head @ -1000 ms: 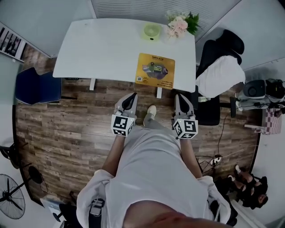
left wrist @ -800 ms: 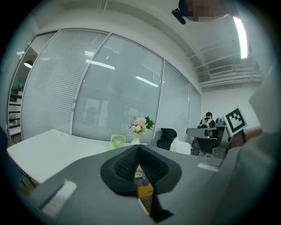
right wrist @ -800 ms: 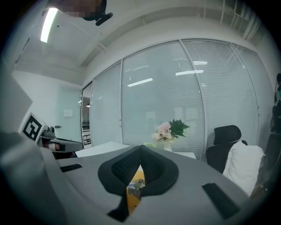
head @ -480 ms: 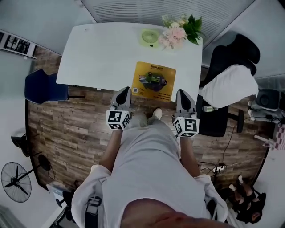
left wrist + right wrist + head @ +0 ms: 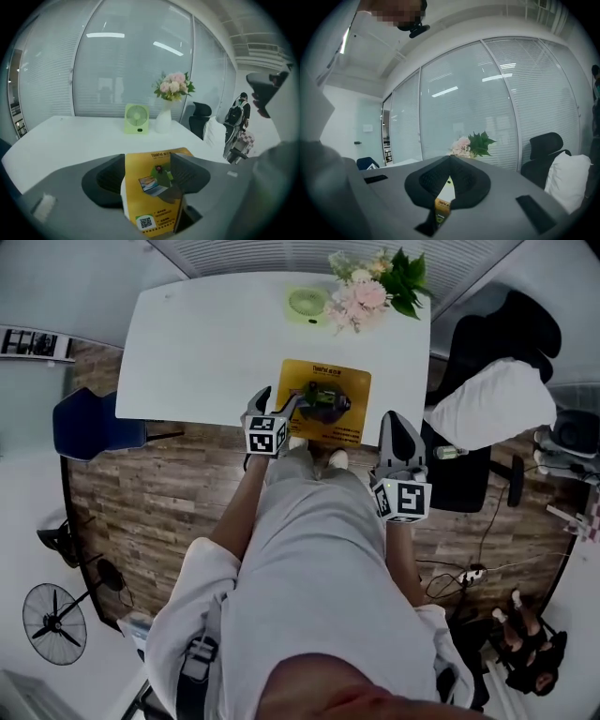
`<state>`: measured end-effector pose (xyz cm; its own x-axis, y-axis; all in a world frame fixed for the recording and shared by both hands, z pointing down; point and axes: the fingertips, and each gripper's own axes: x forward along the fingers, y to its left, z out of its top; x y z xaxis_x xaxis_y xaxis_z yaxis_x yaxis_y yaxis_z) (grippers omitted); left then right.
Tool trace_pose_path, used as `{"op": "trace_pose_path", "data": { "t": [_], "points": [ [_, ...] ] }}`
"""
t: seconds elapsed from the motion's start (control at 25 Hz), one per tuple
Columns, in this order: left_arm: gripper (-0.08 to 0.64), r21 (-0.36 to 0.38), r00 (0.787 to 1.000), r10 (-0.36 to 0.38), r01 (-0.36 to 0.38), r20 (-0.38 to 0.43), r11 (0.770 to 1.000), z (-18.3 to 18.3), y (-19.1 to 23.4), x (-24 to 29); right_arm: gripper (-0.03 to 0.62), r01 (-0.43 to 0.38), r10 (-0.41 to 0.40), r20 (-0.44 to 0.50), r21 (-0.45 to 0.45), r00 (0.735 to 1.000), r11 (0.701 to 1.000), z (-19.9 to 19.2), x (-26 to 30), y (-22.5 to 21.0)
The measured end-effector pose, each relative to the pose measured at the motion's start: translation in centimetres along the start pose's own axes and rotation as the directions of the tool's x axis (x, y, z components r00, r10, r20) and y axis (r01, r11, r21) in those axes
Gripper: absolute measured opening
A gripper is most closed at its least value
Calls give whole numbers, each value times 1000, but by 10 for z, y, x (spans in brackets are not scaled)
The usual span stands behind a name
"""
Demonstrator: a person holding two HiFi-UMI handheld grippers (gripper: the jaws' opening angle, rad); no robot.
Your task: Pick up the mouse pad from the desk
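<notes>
My left gripper [image 5: 275, 401] has just been opening its jaws. They stand wide, pinching nothing, over the left near corner of the yellow mouse pad [image 5: 328, 399], flat mid-frame at the desk's [image 5: 206, 334] near edge. The right gripper [image 5: 393, 423], clenched empty, hangs lower right, farther off.

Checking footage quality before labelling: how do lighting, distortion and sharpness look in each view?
Head view: strong fisheye bends the desk edges; light even, colours muted. Left gripper view: dark round vignette, ceiling-light reflections streak the glass wall, the mouse pad reads sharp. Right gripper view: same vignette, similar streaks on glass, mosaic patch at top.
</notes>
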<state>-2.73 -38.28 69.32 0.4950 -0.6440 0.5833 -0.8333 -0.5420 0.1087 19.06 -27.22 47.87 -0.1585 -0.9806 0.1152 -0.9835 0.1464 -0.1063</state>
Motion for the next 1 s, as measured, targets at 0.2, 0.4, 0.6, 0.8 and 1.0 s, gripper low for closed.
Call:
{"op": "trace_pose_path", "data": {
  "t": [0.2,0.4,0.6,0.8,1.0],
  "points": [
    [307,-11,983,27,-29,-184,1000,-50,15,49,3,43,-43,8,-1,999,999,7,-1,-10],
    [294,-30,953,50,-61,-300,998,-85,28,72,3,75,-75,0,-8,997,997,8,-5,-19],
    [262,-27,936,77,-92,-344,995,-95,36,75,3,106,-106,-3,2,994,994,7,-13,-31],
    [254,-22,937,103,-117,-334,993,-97,33,76,3,125,-125,-2,15,992,992,5,-16,-41],
    [206,-26,932,116,-134,-344,991,-94,28,75,3,129,-129,0,28,992,991,3,-18,-46]
  ]
}}
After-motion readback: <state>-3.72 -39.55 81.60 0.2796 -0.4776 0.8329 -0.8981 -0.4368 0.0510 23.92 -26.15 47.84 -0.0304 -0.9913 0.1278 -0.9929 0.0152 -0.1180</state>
